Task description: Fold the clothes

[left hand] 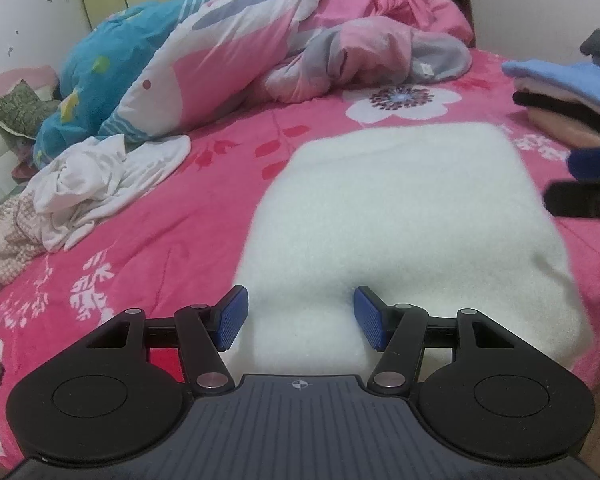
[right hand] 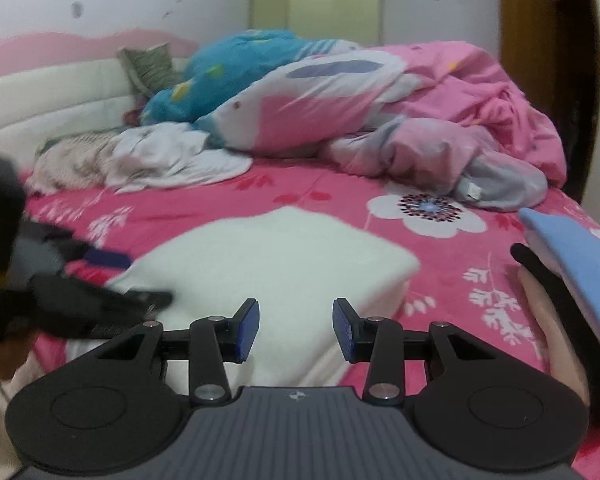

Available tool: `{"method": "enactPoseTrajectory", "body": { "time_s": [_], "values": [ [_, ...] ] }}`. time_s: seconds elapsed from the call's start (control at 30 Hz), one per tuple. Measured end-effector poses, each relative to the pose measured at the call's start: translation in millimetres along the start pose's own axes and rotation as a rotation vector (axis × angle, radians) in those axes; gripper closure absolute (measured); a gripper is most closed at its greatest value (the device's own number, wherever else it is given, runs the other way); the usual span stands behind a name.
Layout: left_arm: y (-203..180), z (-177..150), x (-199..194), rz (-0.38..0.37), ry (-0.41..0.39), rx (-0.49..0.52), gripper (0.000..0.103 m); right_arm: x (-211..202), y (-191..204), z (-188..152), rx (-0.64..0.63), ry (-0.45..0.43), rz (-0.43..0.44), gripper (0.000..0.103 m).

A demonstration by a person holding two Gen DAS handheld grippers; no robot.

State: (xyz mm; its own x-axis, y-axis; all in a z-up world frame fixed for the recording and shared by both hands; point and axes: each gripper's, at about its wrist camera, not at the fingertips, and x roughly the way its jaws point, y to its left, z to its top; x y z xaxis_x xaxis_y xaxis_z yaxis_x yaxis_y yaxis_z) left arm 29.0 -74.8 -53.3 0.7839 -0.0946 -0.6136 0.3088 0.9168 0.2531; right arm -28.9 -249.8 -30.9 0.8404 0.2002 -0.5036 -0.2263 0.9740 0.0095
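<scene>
Your left gripper (left hand: 300, 320) and right gripper (right hand: 296, 330) both stand wide, holding nothing. The folded white garment (left hand: 412, 208) lies flat at the bed's (left hand: 172, 224) near edge, beneath both.

Left gripper (left hand: 300, 318) jaws apart over folded white garment (left hand: 404, 216).

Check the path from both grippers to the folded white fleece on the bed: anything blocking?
Nothing visible. The left gripper is open with the white fleece directly between and ahead of its fingers. The right gripper is open at the fleece's near edge. The folded stack lies off to the right, clear of both.
</scene>
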Motion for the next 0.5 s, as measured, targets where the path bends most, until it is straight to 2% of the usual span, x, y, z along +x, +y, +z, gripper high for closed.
{"method": "enactPoseTrajectory", "body": {
  "time_s": [0.2,0.3,0.5],
  "values": [
    [-3.8,1.5,-0.5,0.016,0.016,0.011,0.044,37.5,-20.0,-17.8,0.066,0.041,0.013,0.06],
    [-5.7,1.8,-0.5,0.024,0.019,0.017,0.044,37.9,-31.6,-19.8,0.155,0.052,0.046,0.06],
    [-9.6,3.1,-0.5,0.04,0.025,0.039,0.044,37.4,-30.6,-21.8,0.149,0.044,0.046,0.059]
  ]
}}
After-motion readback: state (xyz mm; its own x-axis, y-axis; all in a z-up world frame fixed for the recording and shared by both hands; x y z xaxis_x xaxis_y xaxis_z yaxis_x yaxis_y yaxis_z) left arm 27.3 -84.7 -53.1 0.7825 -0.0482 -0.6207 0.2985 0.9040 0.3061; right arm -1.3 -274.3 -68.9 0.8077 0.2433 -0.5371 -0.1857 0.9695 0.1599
